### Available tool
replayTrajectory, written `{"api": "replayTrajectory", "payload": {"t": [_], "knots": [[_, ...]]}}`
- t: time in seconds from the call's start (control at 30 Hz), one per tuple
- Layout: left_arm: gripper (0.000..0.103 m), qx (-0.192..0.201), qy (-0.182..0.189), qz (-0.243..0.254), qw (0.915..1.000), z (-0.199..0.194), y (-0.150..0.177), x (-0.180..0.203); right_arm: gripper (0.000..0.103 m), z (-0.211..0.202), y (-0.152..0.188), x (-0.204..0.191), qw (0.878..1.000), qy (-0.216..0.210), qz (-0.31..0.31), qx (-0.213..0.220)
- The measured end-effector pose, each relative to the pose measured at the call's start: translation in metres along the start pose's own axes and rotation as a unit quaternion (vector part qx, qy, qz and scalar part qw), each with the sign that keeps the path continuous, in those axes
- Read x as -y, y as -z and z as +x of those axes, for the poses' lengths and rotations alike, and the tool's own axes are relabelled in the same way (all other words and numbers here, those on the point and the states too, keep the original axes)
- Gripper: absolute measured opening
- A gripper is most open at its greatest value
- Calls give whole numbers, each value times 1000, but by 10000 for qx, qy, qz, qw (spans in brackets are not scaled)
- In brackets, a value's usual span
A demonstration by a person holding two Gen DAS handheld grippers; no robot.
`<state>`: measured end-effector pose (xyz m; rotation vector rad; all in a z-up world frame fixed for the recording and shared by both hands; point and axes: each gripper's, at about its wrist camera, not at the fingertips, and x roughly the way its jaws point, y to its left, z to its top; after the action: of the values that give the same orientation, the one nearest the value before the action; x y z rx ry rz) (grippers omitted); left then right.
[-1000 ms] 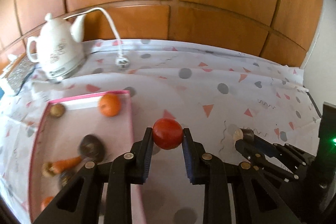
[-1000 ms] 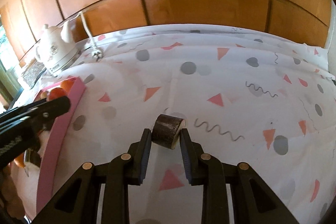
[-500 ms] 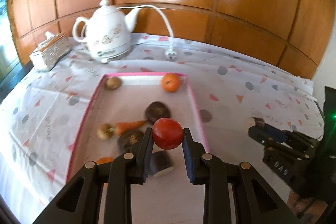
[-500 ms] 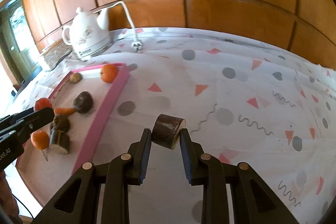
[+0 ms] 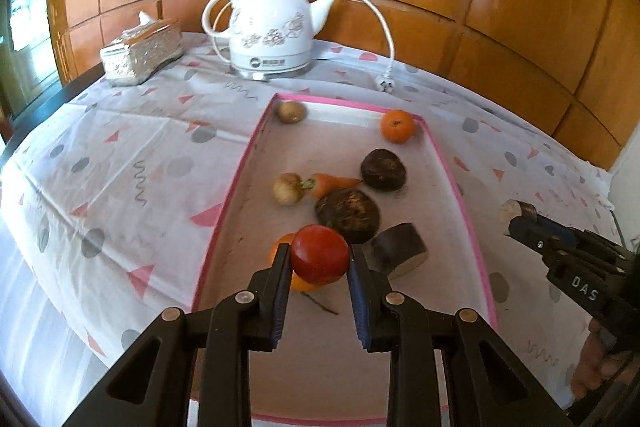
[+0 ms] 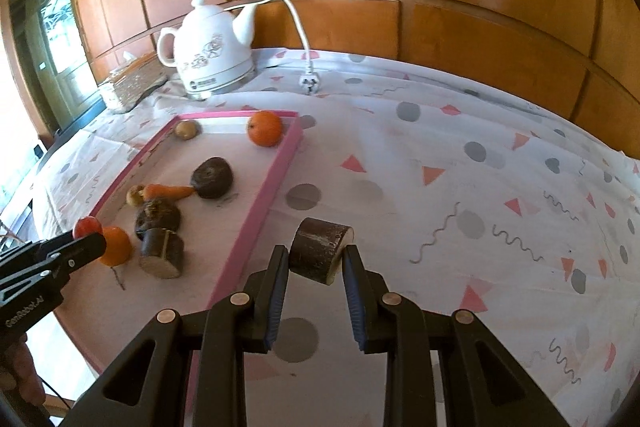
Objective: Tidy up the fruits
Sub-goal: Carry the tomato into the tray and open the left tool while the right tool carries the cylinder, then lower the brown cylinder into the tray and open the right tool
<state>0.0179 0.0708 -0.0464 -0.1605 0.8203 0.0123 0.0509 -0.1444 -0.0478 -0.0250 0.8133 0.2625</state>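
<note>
My left gripper (image 5: 319,259) is shut on a red tomato (image 5: 319,254) and holds it above the near part of the pink-rimmed tray (image 5: 456,183). My right gripper (image 6: 313,259) is shut on a dark cut root chunk (image 6: 320,250), over the tablecloth just right of the tray's rim (image 6: 256,215). In the tray lie an orange (image 5: 396,125), a carrot (image 5: 330,183), two dark round roots (image 5: 383,169), a cut dark chunk (image 5: 398,251), two small pale tubers (image 5: 292,111) and another orange fruit (image 6: 116,245) under the tomato.
A white electric kettle (image 5: 274,27) with its cord and plug (image 5: 385,83) stands at the back. A silver tissue box (image 5: 140,53) sits back left. The patterned tablecloth (image 6: 460,167) covers the table; its left edge drops off near the tray.
Both grippers have swung left and pulled back. The left one now holds the tomato lower over the near end of the tray. The right one has come closer to the tray's right rim.
</note>
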Motion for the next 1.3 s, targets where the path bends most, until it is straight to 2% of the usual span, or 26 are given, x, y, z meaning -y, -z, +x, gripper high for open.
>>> {"api": "replayTrajectory", "payload": {"t": [0.27,0.33,0.4,0.43,0.7,0.9,1.3], "knots": [[31,60,188,-1,9998,0,2,6,28,0,-5,-25,9995,-191,-263,11],[38,93,272,49,9996,0,2,9,28,1,-5,-29,9993,-224,-291,3],[53,145,284,-14,9995,-1,1,8,28,2,-5,-31,9992,-259,-317,-23],[55,178,249,-27,9995,-2,1,8,28,2,-5,-32,9991,-264,-325,-29],[55,184,21,-75,9998,-2,-2,1,28,7,-8,-38,9988,-326,-353,-55],[55,213,-20,-131,9997,-4,-4,-2,27,5,-16,-42,9984,-333,-461,67],[55,210,-122,-258,9994,-7,-8,-13,27,18,-41,-68,9952,-753,-617,35]]}}
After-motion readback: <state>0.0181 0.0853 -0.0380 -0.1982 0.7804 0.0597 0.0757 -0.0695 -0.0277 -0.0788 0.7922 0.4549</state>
